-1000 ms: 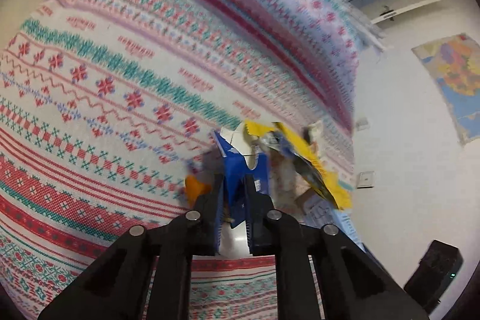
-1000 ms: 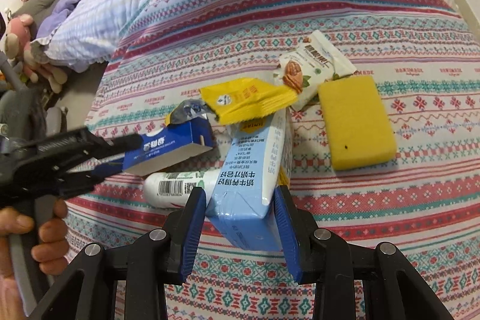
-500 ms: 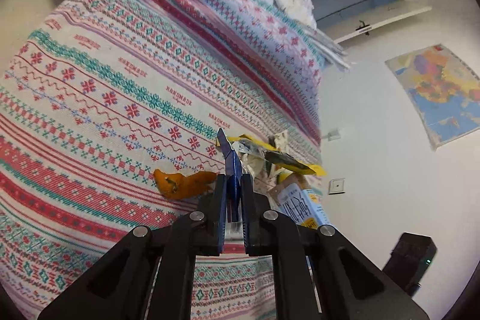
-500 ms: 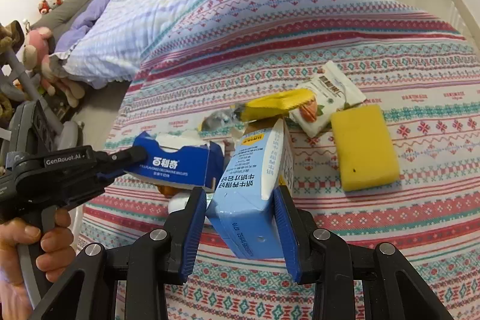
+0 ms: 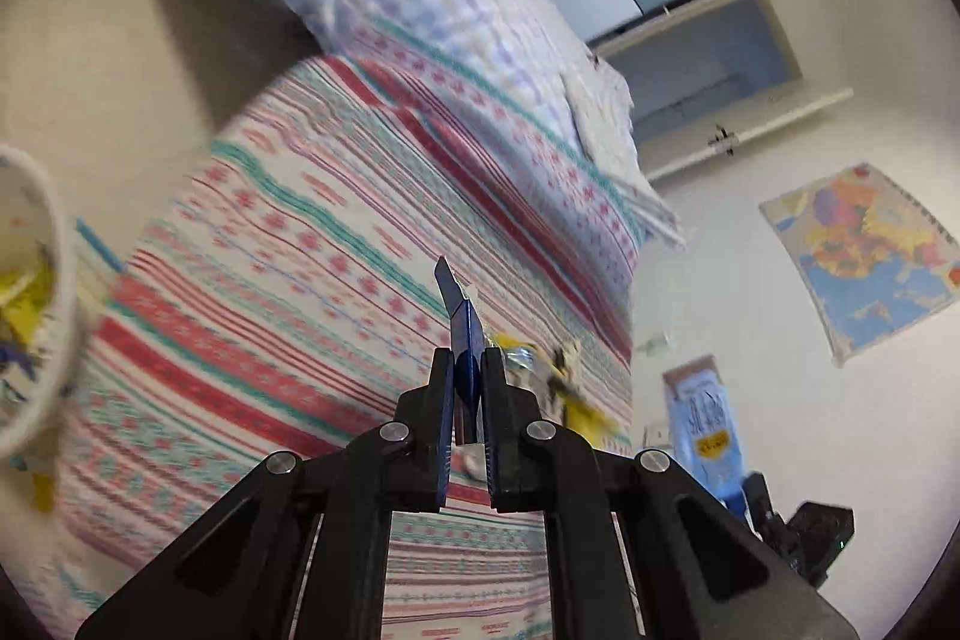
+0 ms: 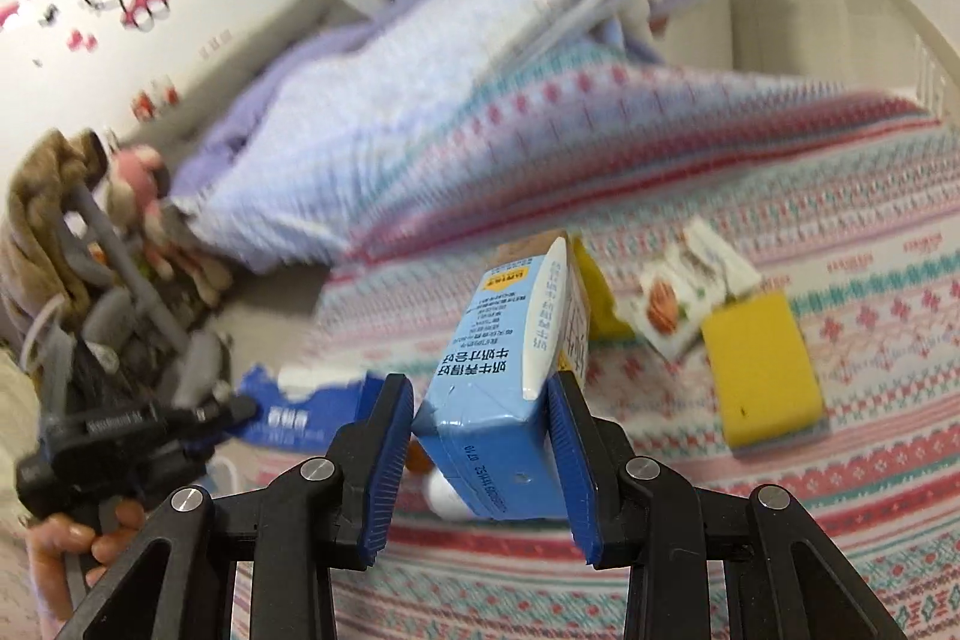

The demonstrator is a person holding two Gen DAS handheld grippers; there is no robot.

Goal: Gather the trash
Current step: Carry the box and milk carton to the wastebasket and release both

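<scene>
My left gripper is shut on a flattened dark blue box and holds it above the patterned bedspread; it also shows in the right wrist view with the blue box. My right gripper is shut on a light blue milk carton, lifted off the bed; the carton shows in the left wrist view. A white trash bin holding wrappers is at the left edge. A yellow wrapper, a nut snack packet and a white bottle lie on the bed.
A yellow sponge lies on the bedspread at the right. A lilac quilt covers the far part of the bed. Plush toys sit beside the bed at the left. A map hangs on the wall.
Both grippers have lifted their items higher and swung left, away from the trash pile. The white bin has come into the left wrist view.
</scene>
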